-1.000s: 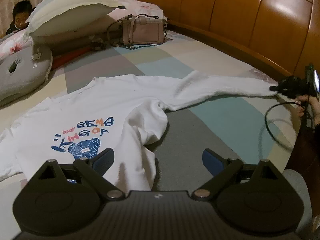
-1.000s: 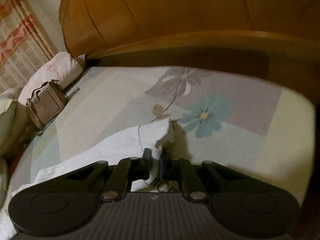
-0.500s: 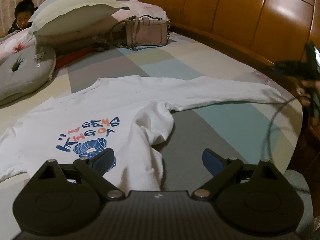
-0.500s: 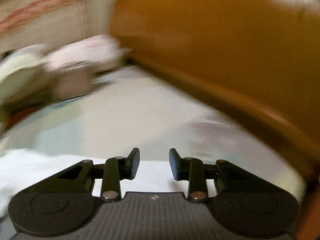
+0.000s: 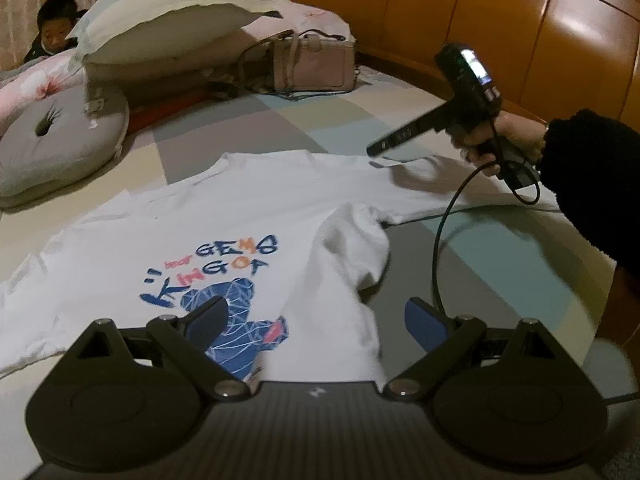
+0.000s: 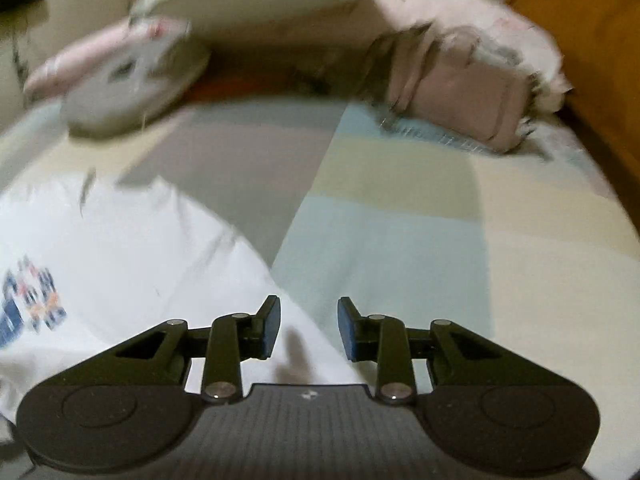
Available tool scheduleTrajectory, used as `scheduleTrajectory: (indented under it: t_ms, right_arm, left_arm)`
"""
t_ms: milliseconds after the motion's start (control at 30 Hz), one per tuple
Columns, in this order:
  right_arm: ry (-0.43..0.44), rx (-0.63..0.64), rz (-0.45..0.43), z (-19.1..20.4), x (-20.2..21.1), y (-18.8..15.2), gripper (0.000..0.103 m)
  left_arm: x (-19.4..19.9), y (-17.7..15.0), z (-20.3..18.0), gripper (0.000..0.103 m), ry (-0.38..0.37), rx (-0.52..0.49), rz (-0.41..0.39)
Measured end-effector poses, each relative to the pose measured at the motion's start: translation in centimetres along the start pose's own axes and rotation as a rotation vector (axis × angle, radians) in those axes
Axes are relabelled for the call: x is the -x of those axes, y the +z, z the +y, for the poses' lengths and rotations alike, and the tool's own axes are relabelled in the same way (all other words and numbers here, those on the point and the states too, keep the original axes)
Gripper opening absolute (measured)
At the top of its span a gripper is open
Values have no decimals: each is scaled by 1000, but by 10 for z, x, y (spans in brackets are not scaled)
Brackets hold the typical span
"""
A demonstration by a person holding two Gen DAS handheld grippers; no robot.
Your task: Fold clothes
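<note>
A white long-sleeved shirt (image 5: 208,216) with a blue and orange print lies front up on the bed, one sleeve stretched toward the headboard side. My left gripper (image 5: 316,316) is open, hovering above the shirt's lower hem with nothing between its fingers. In the left wrist view my right gripper (image 5: 378,147) is held by a hand in a dark sleeve above the shirt's right shoulder. In its own view the right gripper (image 6: 308,330) is open over the edge of the white shirt (image 6: 132,264), holding nothing. That view is blurred.
A pink handbag (image 5: 312,65) and pillows (image 5: 172,32) lie at the head of the bed, with a grey round cushion (image 5: 52,140) at left. A person (image 5: 54,34) is behind the pillows. The wooden headboard (image 5: 500,20) runs along the right. A black cable (image 5: 444,232) hangs from the right gripper.
The right gripper let go of the sleeve cuff, opened, and swung from the sleeve's end to above the shirt's shoulder. The left gripper has edged closer over the hem.
</note>
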State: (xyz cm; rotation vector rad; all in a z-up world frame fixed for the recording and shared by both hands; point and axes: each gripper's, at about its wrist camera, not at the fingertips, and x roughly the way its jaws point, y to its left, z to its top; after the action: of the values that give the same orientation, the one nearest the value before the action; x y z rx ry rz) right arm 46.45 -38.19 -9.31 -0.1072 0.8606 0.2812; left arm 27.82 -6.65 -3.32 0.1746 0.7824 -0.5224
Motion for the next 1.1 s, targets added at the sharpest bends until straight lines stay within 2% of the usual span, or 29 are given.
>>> scheduleTrajectory:
  t_ms: [67,100,133,367,500,600,733,800,900,1000,1067,1100]
  right_arm:
    - [-15,29,36,3,-11,-2,27]
    - [-25,18,29,3,-10,-2,9]
    - [-34,8,21,2,-10,-1,3]
    - [-98,-63,-31,1,-4,3,2]
    - [-133,-115,-62,0,4,5,11]
    - [-125,-234,-62,1,38,-13,30]
    - [-156,-325,25,-1,42,-48,31]
    - [-200,-331,23,-6,31,-57,31]
    - [-247,-361,19,-13,22,-47,32]
    - [-287,-399,22,-19,14,-31,34]
    - [-285,-389,-10,-9,22,-25,39]
    - [-270,-376,-38,0,30,-25,50]
  left_arm:
    - [-3,-2,6,95,3,9,4]
    - [-4,-3,9,95,5,14,6]
    - [-6,-4,11,95,8,19,8]
    - [-6,-8,17,95,21,27,16]
    - [6,-9,24,95,30,31,-1]
    - [20,-7,40,95,45,59,-22]
    - [35,-6,72,95,80,126,-23]
    - [39,-7,89,95,121,158,-9]
    - [46,-11,111,95,193,185,12]
    - [50,-12,137,95,244,190,-5]
    - [46,-10,159,96,282,190,-26]
    - [41,-9,170,96,296,192,-32]
